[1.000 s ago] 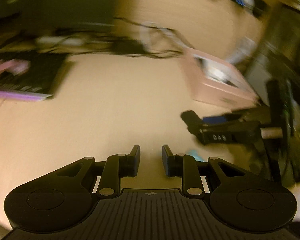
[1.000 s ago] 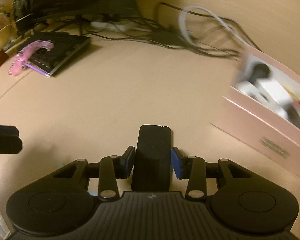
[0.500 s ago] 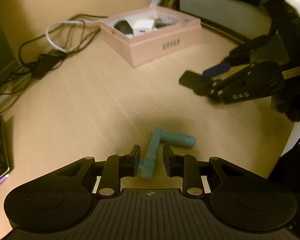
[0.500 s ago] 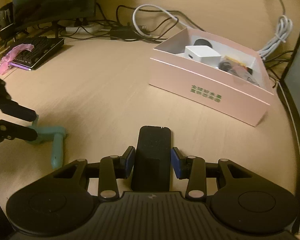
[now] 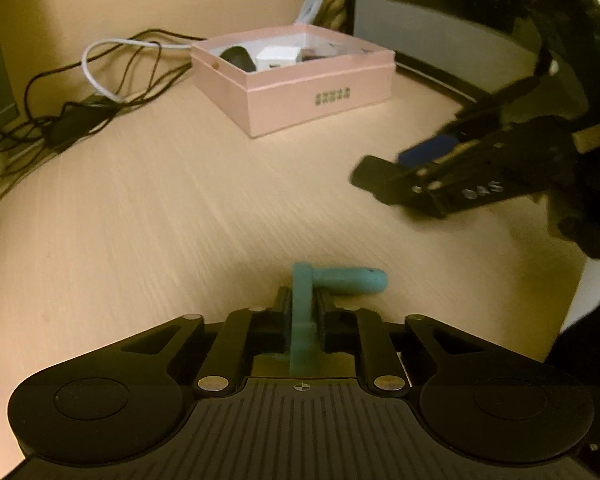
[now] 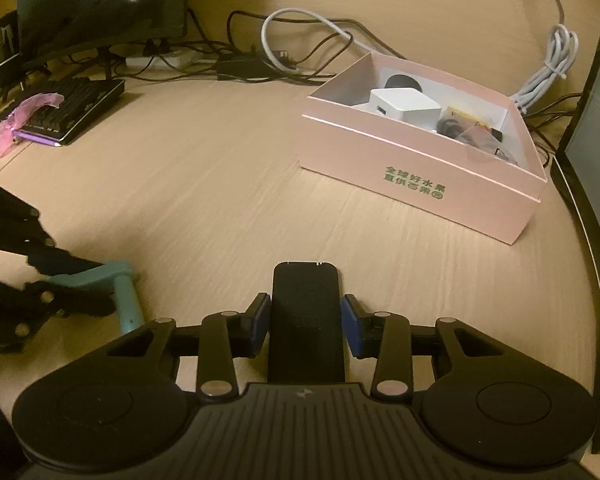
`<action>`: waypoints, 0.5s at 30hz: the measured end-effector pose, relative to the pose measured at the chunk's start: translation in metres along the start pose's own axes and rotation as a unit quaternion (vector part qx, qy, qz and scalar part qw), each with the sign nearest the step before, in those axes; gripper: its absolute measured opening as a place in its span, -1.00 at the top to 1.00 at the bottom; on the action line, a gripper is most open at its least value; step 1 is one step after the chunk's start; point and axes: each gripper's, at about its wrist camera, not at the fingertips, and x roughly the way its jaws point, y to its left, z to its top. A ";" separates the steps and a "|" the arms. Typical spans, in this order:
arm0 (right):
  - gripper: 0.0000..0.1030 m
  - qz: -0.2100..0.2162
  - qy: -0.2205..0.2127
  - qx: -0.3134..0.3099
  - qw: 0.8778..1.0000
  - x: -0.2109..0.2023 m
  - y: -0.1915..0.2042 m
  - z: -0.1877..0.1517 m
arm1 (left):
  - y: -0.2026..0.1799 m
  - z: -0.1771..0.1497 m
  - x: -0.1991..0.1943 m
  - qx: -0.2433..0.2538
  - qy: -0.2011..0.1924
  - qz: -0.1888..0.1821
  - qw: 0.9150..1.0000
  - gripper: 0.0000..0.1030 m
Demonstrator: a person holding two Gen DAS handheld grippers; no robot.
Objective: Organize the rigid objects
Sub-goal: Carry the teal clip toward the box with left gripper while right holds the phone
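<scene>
Right now I have both tools loaded, and the step in hand looks like the pick-up half of tidying: two loose items are gripped and neither is in the box yet.

Nearest to me, the left hand-held gripper (image 5: 302, 316) has its jaws drawn in almost fully, pinching the flat arm of a teal L-shaped part (image 5: 303, 320). The part's rounded handle sticks out to the right beyond the fingertips. It appears to sit low on the bench (image 5: 160, 208); whether it has lifted clear I cannot tell.

Just beside it, the right hand-held gripper (image 6: 306, 316) is partly open around a flat black block (image 6: 306, 312), with the blue pads pressed against both of its long sides. The block points forward past the fingertips.

Farther off stands the pink box (image 6: 416, 184), open at the top. Inside it I see a white cube-shaped adapter (image 6: 404, 110), a dark round item behind that, and some smaller things I cannot make out. Behind the box lies a tangle of cables (image 6: 300, 52), and to the far left a keyboard (image 6: 68, 108) under a monitor.

Next, I judge, each load has to be carried over the box's near wall and released into free space, one side at a time so the tools do not collide. The teal part's handle needs room as it drops.
</scene>
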 end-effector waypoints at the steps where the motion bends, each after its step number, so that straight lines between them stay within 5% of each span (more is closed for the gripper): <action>1: 0.26 0.000 -0.001 0.004 1.000 -0.003 -0.001 0.000 | 0.002 0.002 0.003 -0.009 -0.002 0.001 1.000 0.71; 15: 0.26 -0.027 -0.051 0.061 0.996 -0.069 -0.035 -0.006 | 0.010 0.059 -0.021 -0.042 -0.052 -0.041 0.997 0.72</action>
